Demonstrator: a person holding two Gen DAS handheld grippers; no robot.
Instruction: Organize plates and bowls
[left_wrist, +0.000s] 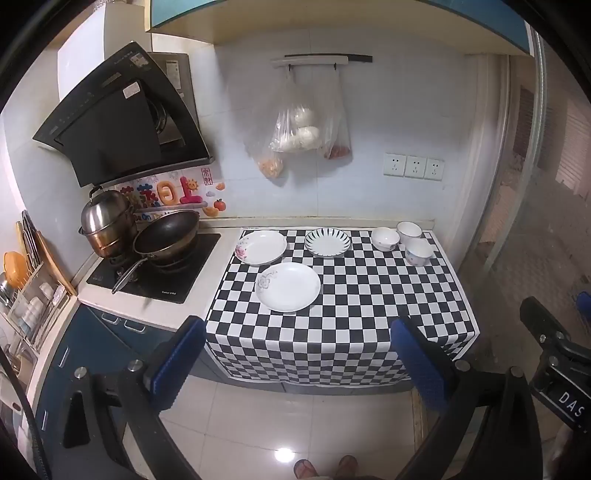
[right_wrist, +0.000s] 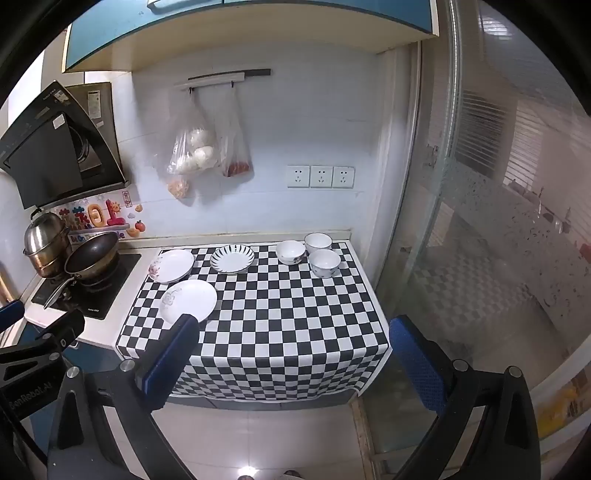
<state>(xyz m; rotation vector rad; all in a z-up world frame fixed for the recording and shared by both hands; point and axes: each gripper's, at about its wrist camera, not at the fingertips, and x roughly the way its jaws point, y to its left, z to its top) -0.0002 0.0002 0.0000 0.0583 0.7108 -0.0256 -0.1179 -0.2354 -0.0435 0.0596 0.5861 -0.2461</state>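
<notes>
Three plates lie on the checkered cloth (left_wrist: 369, 306): a near white plate (left_wrist: 288, 286) (right_wrist: 188, 301), a far-left floral plate (left_wrist: 260, 247) (right_wrist: 171, 265) and a striped-rim plate (left_wrist: 327, 241) (right_wrist: 232, 259). Three white bowls stand at the far right: a left bowl (left_wrist: 385, 238) (right_wrist: 290, 252), a back bowl (left_wrist: 409, 231) (right_wrist: 318, 242) and a front bowl (left_wrist: 419, 251) (right_wrist: 324, 262). My left gripper (left_wrist: 299, 363) and right gripper (right_wrist: 295, 360) are both open and empty, held back from the counter above the floor.
A stove (left_wrist: 155, 273) with a wok (left_wrist: 166, 236) and a steel pot (left_wrist: 107, 221) is left of the cloth. A dish rack (left_wrist: 33, 302) stands far left. Plastic bags (left_wrist: 295, 136) hang on the wall. A glass door (right_wrist: 480, 221) is at the right.
</notes>
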